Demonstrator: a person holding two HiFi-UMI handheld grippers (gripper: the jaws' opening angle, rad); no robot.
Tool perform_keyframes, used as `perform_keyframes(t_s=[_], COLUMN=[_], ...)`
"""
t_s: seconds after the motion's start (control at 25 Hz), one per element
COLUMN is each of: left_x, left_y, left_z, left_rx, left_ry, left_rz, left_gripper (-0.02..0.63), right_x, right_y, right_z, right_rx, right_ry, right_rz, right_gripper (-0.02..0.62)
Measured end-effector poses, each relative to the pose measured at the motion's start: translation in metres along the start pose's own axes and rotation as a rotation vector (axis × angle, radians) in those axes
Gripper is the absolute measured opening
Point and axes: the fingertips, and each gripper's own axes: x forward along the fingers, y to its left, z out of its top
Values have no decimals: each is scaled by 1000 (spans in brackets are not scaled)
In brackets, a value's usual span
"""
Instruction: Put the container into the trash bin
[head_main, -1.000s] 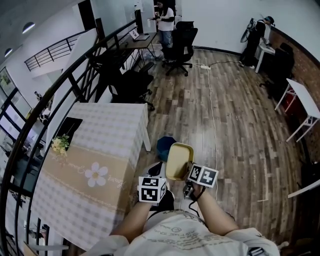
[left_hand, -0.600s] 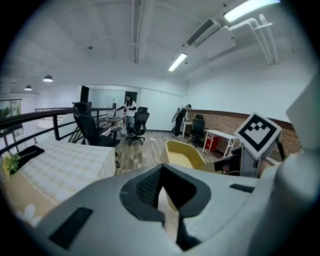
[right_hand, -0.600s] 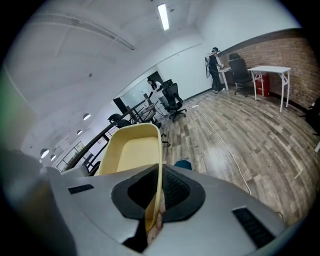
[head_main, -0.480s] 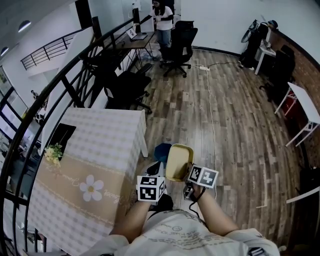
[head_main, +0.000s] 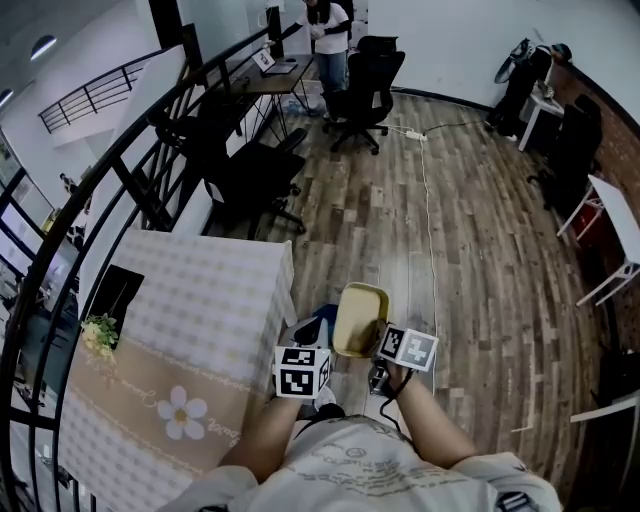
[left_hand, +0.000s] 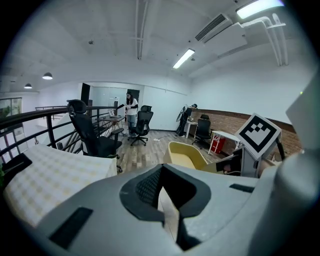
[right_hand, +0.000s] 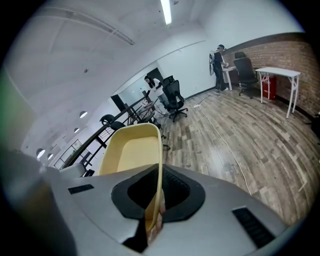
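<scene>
A shallow yellow container (head_main: 360, 318) stands on edge in front of me, its near rim pinched by my right gripper (head_main: 374, 349). In the right gripper view the container's (right_hand: 131, 150) thin wall runs straight between the pads of that gripper (right_hand: 152, 210). My left gripper (head_main: 308, 336) hangs beside it on the left, jaws nearly together with nothing between them (left_hand: 165, 200). The container (left_hand: 186, 155) shows ahead and to the right in the left gripper view. A blue trash bin (head_main: 326, 312) sits on the floor by the table's corner, mostly hidden behind the left gripper and the container.
A table with a checked cloth (head_main: 200, 330) stands at the left, against a black railing (head_main: 150, 170). Office chairs (head_main: 258, 180) and a desk lie ahead, with a person (head_main: 328, 30) at the far end. A white cable (head_main: 428, 200) runs along the wooden floor.
I have walked forward: the table and floor slid toward me, and the blue bin sits closer under the grippers. Both grippers keep the same pose, the container still held.
</scene>
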Motion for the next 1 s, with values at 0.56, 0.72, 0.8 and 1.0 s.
perform_keyframes(t_s=[0.56,0.72,0.8,1.0], left_x=[97,120,128,149], left_y=[67,76,80,84], left_z=[41,34,31,17], left_rx=[-57,-109,-140,-202], left_ry=[36,65,79,121], left_rz=[46,91,120,166], left_gripper=[5,5,5,5], right_x=[109,139,152,184], right_y=[12,3,-2,-12], right_z=[74,79,82,91], right_rx=[-41,-84,-113,-173], right_ry=[74,142,177,234], right_rz=[-1,10,15,27], right_gripper=[11,11,11,11])
